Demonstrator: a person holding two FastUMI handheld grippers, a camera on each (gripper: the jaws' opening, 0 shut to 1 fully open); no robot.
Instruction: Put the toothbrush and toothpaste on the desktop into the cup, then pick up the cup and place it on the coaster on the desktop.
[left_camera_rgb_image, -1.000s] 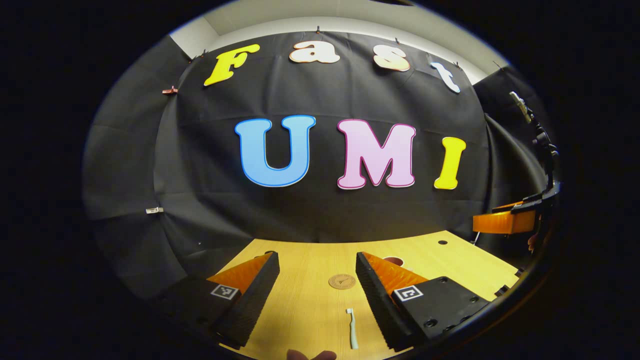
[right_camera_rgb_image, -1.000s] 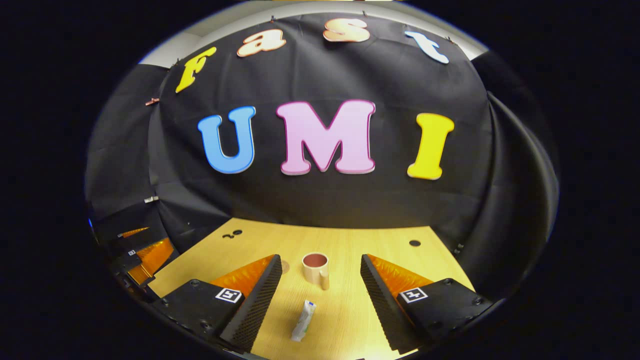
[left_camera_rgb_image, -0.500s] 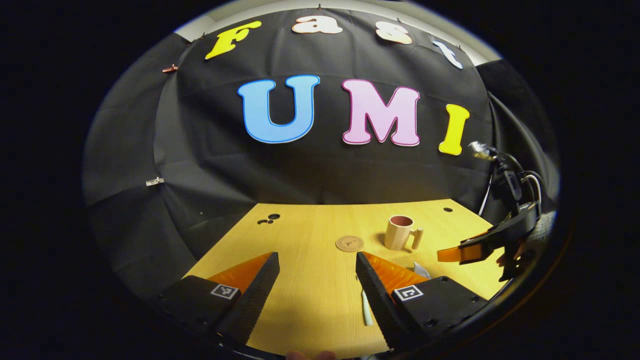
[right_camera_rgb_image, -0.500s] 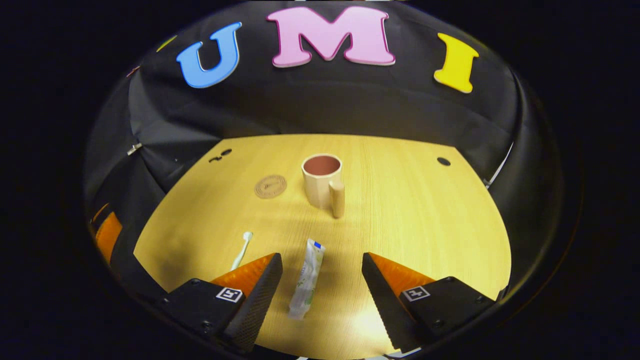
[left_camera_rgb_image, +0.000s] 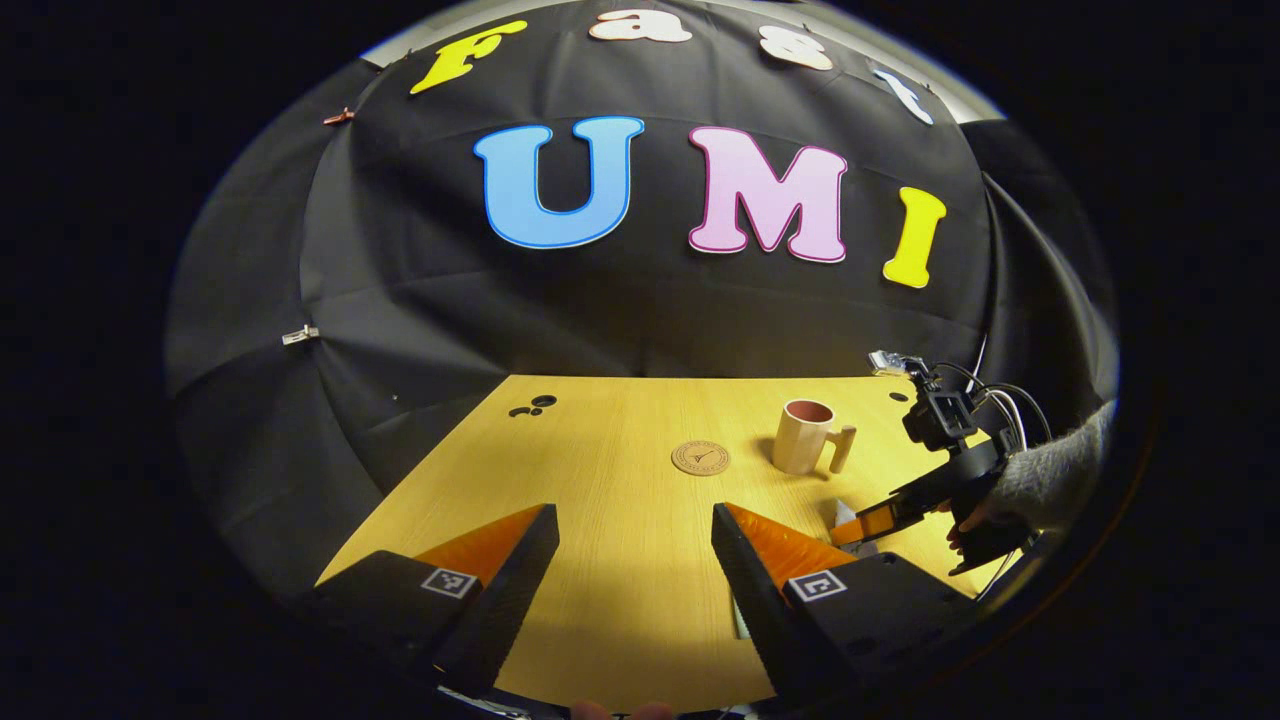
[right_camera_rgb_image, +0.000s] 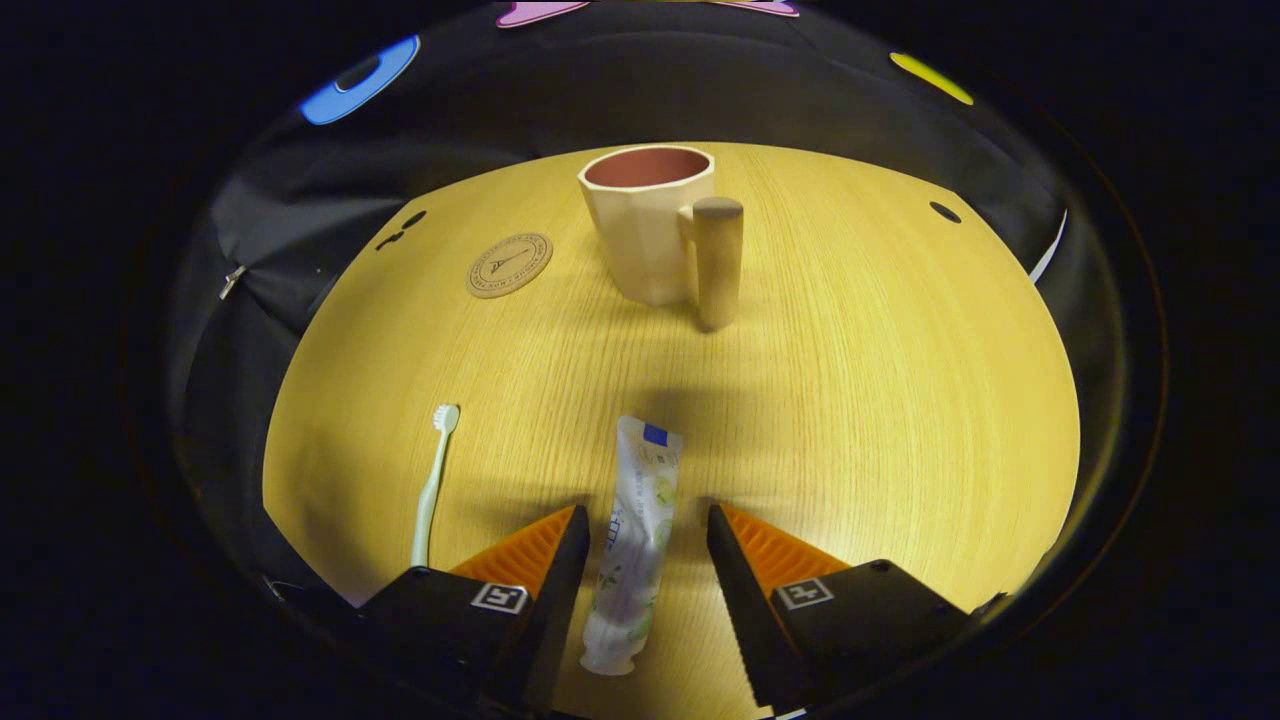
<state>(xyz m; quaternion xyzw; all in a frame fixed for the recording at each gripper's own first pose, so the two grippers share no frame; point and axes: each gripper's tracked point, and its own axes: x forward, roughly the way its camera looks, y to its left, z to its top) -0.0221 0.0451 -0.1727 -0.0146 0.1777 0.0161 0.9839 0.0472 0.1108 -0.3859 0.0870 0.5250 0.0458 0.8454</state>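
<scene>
Evidently soft, light and a bit slick, the toothpaste (right_camera_rgb_image: 633, 530) lying flat on the bench (right_camera_rgb_image: 880, 400) near the cup (right_camera_rgb_image: 650, 220) wants gripping mid-body, and the right gripper (right_camera_rgb_image: 640, 560), tilted steeply down, straddles it with jaws narrowed but not visibly touching.

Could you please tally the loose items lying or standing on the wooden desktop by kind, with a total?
Pale green toothbrush: 1
White toothpaste tube with a blue patch: 1
Cream faceted cup with a reddish inside and a post-like handle: 1
Round brown coaster: 1
Total: 4
</scene>
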